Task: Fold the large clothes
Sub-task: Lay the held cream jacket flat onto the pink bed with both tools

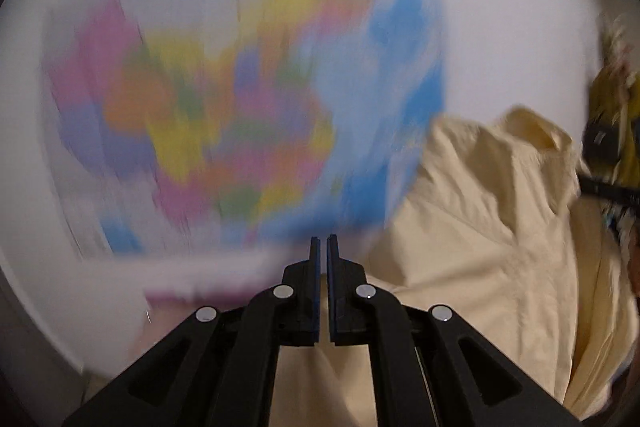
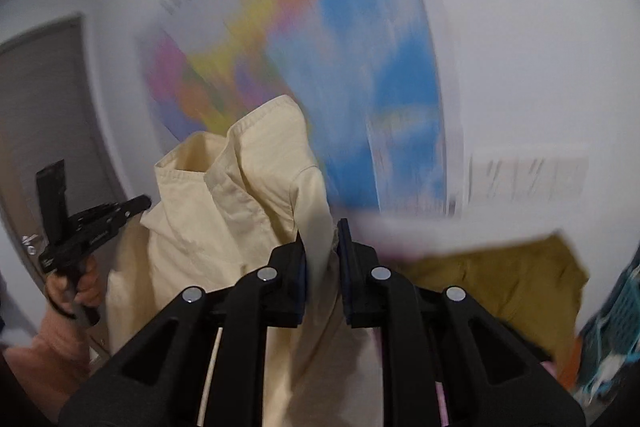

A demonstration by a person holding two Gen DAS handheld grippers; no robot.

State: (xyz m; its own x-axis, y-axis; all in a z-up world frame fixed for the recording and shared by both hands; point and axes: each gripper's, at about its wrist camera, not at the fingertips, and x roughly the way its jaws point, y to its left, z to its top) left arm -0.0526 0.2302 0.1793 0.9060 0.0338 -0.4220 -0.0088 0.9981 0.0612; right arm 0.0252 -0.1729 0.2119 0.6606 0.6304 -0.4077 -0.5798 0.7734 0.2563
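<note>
A pale cream collared shirt (image 2: 240,227) hangs in the air in front of a wall, held up between both grippers. My right gripper (image 2: 322,247) is shut on a fold of it, and the cloth runs down between the jaws. In the right wrist view my left gripper (image 2: 146,203) meets the shirt's far shoulder edge, with a hand (image 2: 76,287) on its handle. In the left wrist view the left gripper (image 1: 323,247) has its jaws together. There the shirt (image 1: 480,227) spreads to the right and passes under the fingers. The background is blurred by motion.
A large colourful map poster (image 2: 340,67) hangs on the white wall. A grey door (image 2: 40,107) stands to the left. A mustard garment (image 2: 500,287) lies low on the right beside a blue mesh basket (image 2: 616,315).
</note>
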